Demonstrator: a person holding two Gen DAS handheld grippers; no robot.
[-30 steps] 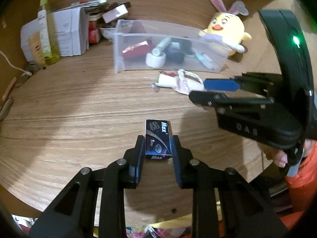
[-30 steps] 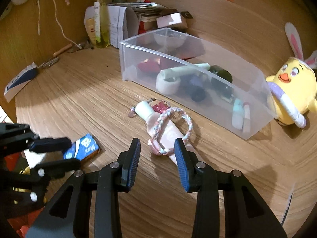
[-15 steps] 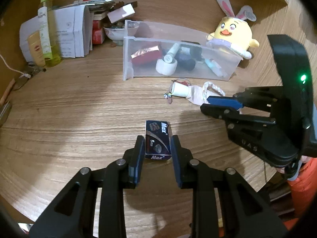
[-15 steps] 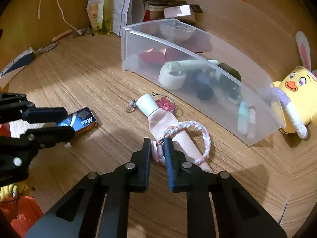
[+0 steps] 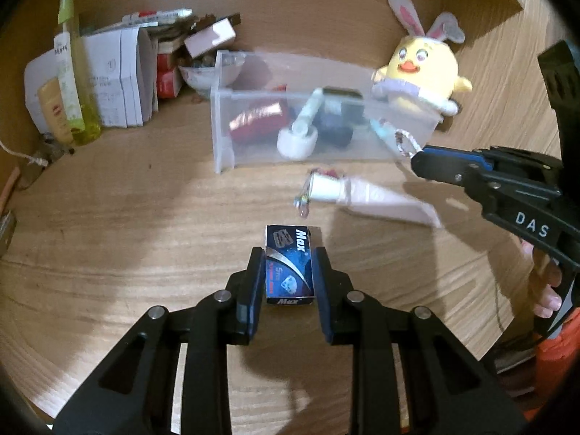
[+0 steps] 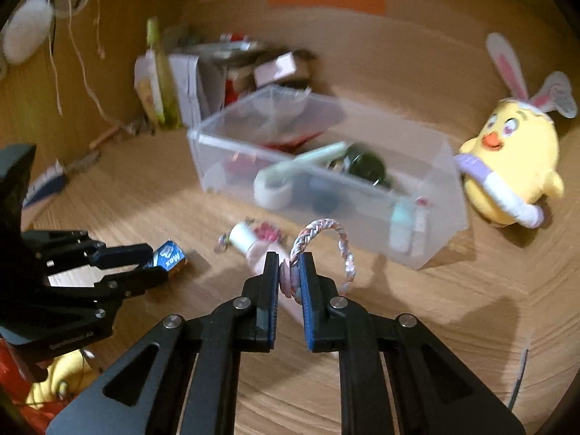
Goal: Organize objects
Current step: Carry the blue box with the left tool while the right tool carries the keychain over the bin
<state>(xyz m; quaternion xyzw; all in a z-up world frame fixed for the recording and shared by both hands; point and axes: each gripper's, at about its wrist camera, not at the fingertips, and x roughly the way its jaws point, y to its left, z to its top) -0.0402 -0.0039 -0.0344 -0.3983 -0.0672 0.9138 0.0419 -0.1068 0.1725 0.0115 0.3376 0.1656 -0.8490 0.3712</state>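
My left gripper [image 5: 288, 258] is shut on a small blue "Max" box [image 5: 289, 275], just above the wooden tabletop. To its right, my right gripper [image 5: 417, 161] is shut on a pink-and-white braided bracelet [image 5: 403, 142]. In the right wrist view the bracelet [image 6: 339, 239] loops up from the closed right gripper [image 6: 290, 272], clear of the table. Under it lies a pink tube with a white cap [image 6: 243, 237]. A clear plastic bin [image 6: 427, 224] behind it holds a tape roll, a pale tube and dark items. The left gripper [image 6: 154, 262] with the box [image 6: 170, 255] is at the left.
A yellow plush chick with rabbit ears [image 5: 424, 79] sits right of the bin [image 5: 224, 137]. A yellow-green bottle [image 5: 72, 83], folded papers [image 5: 119, 76], small boxes and a bowl crowd the back left corner. A small keychain lies by the tube's cap [image 5: 326, 188].
The right gripper closed on the bracelet and lifted it off the pink tube toward the bin. The left gripper kept its hold on the blue box and shifted slightly.
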